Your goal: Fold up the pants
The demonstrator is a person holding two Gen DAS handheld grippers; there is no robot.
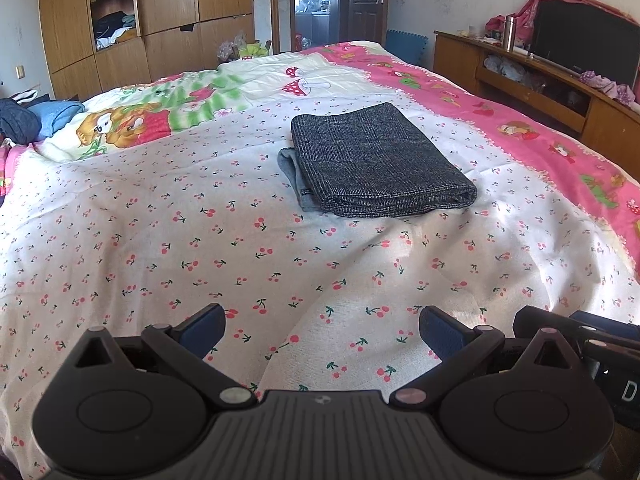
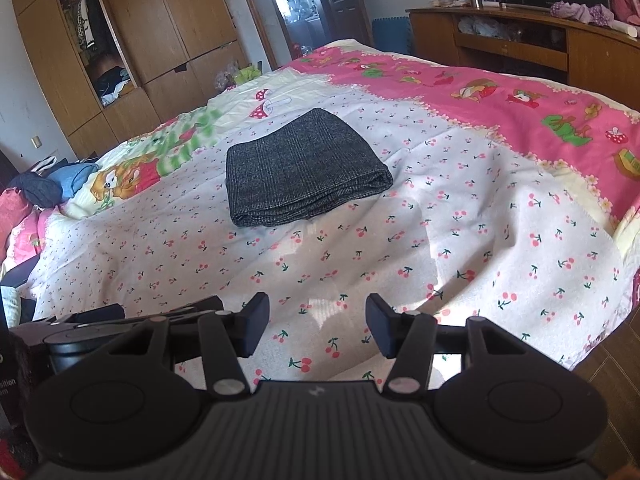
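With both my left claw and right claw released and empty, any snag would undo the folded dark-grey checked woven pants at frame centre.

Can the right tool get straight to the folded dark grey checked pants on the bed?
Probably yes: the right tool is open and holds nothing, and only bare cherry-print bedspread lies between it and the folded dark grey checked pants.
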